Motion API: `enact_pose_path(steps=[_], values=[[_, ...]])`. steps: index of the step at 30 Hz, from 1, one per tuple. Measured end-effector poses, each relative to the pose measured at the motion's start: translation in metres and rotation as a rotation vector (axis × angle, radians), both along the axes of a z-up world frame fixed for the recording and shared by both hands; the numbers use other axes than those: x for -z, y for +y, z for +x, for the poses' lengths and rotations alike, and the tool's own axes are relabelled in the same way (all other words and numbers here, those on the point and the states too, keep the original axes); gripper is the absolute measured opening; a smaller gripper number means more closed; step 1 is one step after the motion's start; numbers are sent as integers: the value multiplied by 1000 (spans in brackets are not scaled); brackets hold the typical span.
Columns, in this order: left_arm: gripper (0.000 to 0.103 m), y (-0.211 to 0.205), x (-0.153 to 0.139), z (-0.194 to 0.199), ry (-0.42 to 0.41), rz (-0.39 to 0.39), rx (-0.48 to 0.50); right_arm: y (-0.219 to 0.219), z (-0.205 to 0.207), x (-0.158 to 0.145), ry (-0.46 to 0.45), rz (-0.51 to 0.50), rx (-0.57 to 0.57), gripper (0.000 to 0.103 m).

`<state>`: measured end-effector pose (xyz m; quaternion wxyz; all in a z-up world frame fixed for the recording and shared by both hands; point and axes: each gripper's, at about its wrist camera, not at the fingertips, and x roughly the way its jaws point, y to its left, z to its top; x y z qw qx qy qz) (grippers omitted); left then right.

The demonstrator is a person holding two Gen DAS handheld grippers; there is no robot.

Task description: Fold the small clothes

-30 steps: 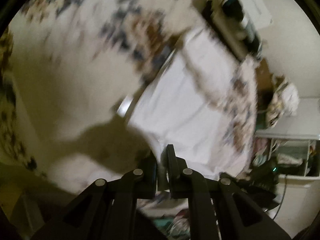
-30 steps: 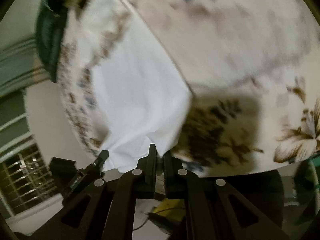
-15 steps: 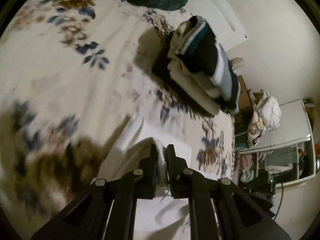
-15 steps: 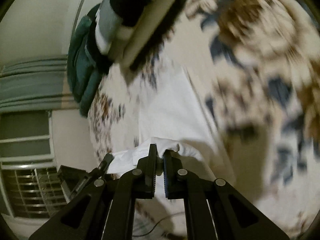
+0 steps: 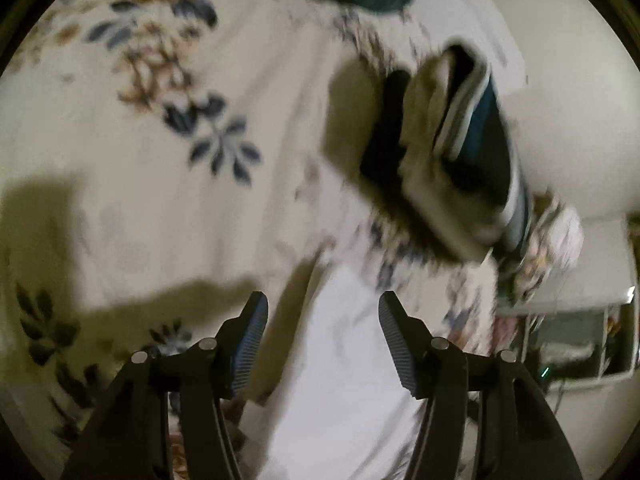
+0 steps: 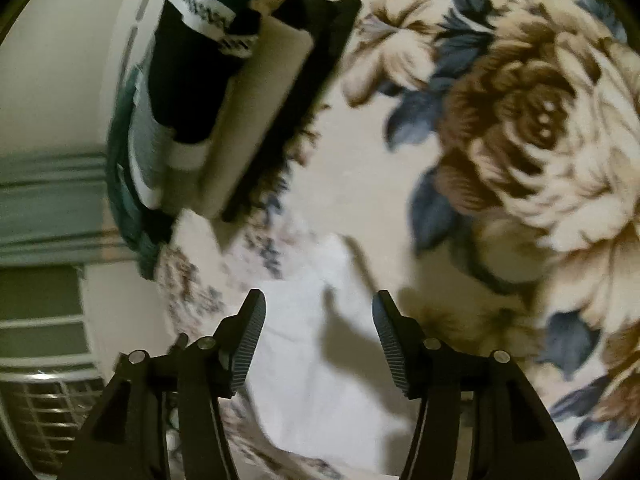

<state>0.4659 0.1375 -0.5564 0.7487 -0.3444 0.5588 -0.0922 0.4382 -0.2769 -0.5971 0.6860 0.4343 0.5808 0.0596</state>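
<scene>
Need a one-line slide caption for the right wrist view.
Right gripper, jaws just opened, above a white garment lying on the floral bedspread, with a stack of folded clothes beyond.

Between the black fingers of the left gripper [image 5: 322, 334], whose pads are ribbed blue, lies a plain white garment [image 5: 344, 380]. The bedspread [image 5: 168, 208] around it is cream, printed with navy leaves and brown blooms. Beyond the tongs to the right, a folded stack [image 5: 452, 160] shows black, cream and teal with white stripes. Ahead of the right gripper [image 6: 318, 332], also black, the print shows a large brown-and-cream rose [image 6: 532, 132] with blue-grey leaves.
</scene>
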Motion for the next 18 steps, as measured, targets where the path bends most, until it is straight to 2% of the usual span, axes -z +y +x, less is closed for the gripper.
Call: enact_pose_path(steps=[4, 5, 6, 7, 8, 12, 15, 16, 17, 18], values=[[53, -37, 24, 11, 23, 62, 141, 10, 7, 23, 50, -24, -45, 60], [43, -44, 25, 14, 15, 83, 160, 12, 8, 26, 52, -29, -50, 59], [25, -50, 26, 16, -2, 99, 181, 16, 14, 27, 40, -45, -57, 55], [6, -56, 26, 19, -12, 123, 202, 19, 19, 26, 25, -67, -63, 27], [4, -59, 24, 22, -24, 151, 207, 22, 24, 25, 24, -96, -65, 4], [4, -49, 23, 37, -35, 108, 190, 22, 38, 16, -14, -177, -37, 2], [10, -37, 25, 39, 15, 56, 199, 27, 46, 21, 20, -208, -83, 3], [17, -31, 23, 34, 24, 37, 201, 30, 45, 21, 40, -218, -112, 5], [26, -24, 18, 24, 24, 25, 200, 30, 43, 20, 48, -222, -127, 14], [29, -18, 13, 13, 18, 25, 198, 30, 35, 16, 49, -223, -152, 20]])
